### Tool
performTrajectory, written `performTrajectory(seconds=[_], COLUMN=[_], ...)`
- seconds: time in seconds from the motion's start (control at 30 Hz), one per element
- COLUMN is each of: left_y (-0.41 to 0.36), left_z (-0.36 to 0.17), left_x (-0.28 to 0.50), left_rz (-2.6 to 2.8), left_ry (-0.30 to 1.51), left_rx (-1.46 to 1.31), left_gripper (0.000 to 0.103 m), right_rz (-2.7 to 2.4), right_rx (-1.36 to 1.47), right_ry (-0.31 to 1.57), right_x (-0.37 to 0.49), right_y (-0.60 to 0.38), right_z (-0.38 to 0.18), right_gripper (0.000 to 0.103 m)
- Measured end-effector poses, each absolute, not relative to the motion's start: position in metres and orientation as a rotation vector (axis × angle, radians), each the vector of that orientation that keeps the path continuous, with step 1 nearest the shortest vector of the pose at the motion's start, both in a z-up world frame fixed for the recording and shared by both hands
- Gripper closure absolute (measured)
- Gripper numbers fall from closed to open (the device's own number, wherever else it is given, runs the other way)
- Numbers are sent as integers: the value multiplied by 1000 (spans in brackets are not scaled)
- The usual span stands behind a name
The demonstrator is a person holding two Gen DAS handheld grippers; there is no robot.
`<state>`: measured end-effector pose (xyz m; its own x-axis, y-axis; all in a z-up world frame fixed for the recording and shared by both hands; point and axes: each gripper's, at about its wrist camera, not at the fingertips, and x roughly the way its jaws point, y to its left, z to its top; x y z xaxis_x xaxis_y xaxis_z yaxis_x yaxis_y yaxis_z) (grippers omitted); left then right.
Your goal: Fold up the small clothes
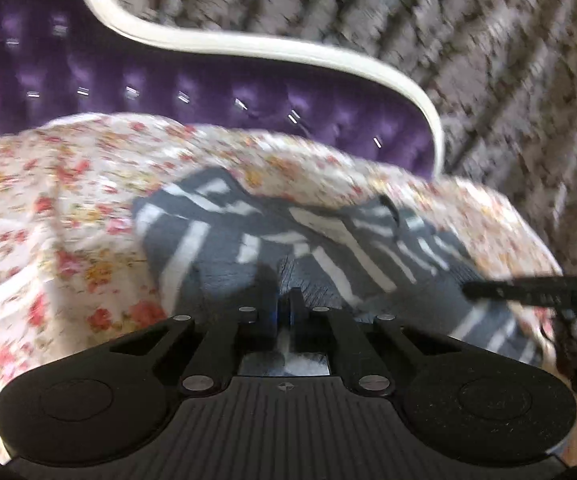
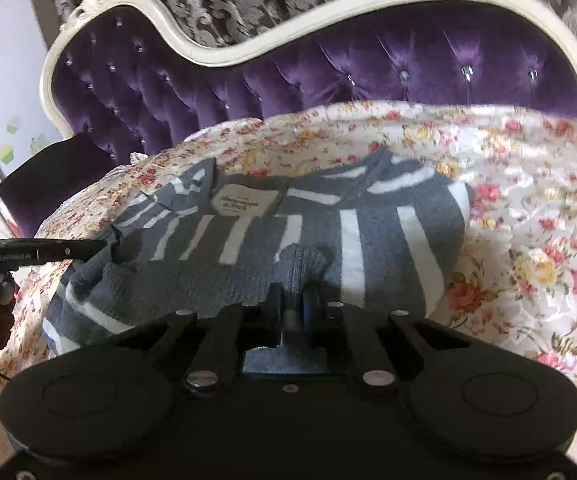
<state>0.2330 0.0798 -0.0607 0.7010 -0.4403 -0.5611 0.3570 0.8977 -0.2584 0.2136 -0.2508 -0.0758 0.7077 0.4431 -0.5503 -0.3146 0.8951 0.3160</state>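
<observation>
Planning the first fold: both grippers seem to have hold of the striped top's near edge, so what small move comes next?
Probably lift both together and carry the hem toward the collar. The left gripper and right gripper are both shut on the striped top, which lies flat on the floral cover.

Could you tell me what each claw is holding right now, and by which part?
Both grip the grey striped sweater along its near edge: the left claw pinches one bunch of that hem, the right claw another.

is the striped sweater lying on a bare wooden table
No, the grey and white striped sweater lies on a floral bedspread by a purple tufted headboard.
</observation>
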Motion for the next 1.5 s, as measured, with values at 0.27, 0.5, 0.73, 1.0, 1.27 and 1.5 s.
performTrajectory(seconds=[0.27,0.5,0.73,1.0,1.27,1.5], left_y=[102,84,57,65,67,60], left_z=[-10,14,-14,-66,-81,-88], left_x=[200,246,317,353,357,354], left_rz=[-310,-270,-219,-132,-70,22], left_ry=[500,470,580,742,770,739], left_rx=[-156,-151,-90,-134,-100,-47], left_gripper=[99,99,99,98,86,60], right_rz=[375,303,193,135,114,110], right_rx=[206,201,195,160,159,162], right_ry=[475,390,482,605,622,625], right_x=[177,213,278,300,302,303], right_y=[-262,-275,-271,-271,-270,-270], right_z=[-35,-10,-43,-91,-98,-99], right_gripper=[88,88,88,88,87,87])
